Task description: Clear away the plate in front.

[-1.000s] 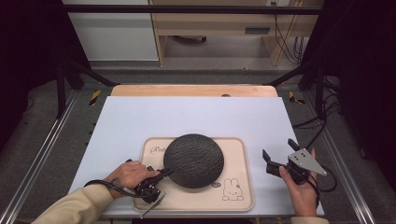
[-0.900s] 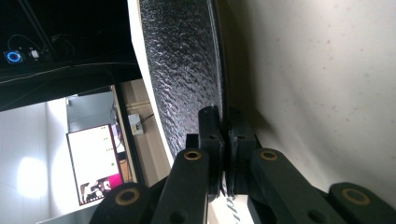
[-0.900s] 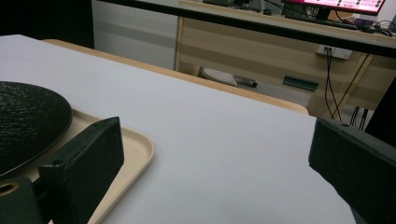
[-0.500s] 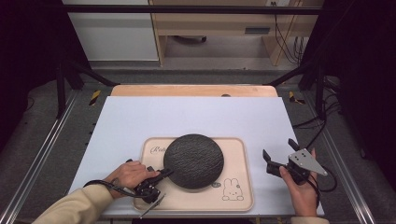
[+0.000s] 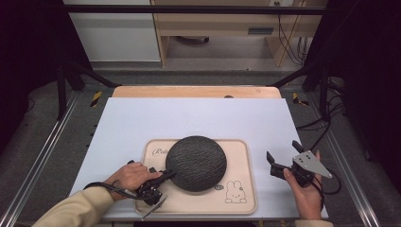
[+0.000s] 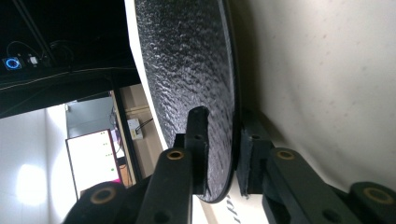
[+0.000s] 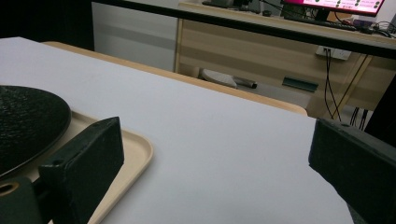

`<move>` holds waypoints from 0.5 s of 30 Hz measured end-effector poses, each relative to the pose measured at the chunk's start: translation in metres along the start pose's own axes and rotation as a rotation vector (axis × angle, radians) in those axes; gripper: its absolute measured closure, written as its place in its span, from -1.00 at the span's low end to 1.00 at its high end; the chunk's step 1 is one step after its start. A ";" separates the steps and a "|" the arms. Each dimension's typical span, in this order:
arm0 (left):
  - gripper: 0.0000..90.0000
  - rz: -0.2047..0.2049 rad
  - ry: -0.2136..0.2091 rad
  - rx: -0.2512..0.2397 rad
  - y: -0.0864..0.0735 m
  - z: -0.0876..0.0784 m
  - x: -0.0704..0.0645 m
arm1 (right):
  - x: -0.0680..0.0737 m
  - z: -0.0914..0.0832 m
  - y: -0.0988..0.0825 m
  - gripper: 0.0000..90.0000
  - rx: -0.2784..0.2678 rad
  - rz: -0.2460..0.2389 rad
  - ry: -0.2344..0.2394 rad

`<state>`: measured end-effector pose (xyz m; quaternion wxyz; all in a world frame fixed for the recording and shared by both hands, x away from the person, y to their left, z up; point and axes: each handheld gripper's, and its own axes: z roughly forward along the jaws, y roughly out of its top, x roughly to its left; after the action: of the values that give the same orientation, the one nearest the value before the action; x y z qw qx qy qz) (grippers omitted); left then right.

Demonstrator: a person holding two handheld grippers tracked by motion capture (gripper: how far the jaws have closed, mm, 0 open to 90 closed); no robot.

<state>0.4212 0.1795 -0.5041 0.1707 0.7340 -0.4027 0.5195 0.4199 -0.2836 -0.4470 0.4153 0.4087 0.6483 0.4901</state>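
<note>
A dark, rough-textured round plate (image 5: 196, 163) lies on a beige tray (image 5: 239, 201) with a rabbit drawing, near the table's front. My left gripper (image 5: 169, 175) reaches in from the left at the plate's near-left rim. In the left gripper view the plate (image 6: 187, 70) rim sits between the two jaws of the left gripper (image 6: 223, 116), one above it and one below against the tray (image 6: 317, 93). These jaws have just been opening, and a narrow gap shows beside the rim. My right gripper (image 5: 282, 150) is held right of the tray, open and holding nothing (image 7: 219, 140).
The white table top (image 5: 198, 118) stretches behind the tray to a wooden back edge (image 5: 196, 91). Black frame bars and cables stand at both sides. The right gripper view shows the tray corner (image 7: 135, 149) and the plate edge (image 7: 23, 121) at its left.
</note>
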 end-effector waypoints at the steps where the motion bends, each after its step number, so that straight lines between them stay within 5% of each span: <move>1: 0.65 0.007 -0.003 0.013 -0.001 -0.001 0.001 | 0.000 0.000 0.000 -0.92 0.000 -0.002 0.000; 15: 0.58 -0.001 -0.005 0.036 -0.012 -0.015 0.002 | -0.001 0.000 0.001 -0.92 -0.011 0.003 0.008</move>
<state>0.4218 0.1960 -0.4940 0.1566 0.7384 -0.3934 0.5249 0.4200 -0.2844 -0.4456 0.4142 0.4053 0.6468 0.4958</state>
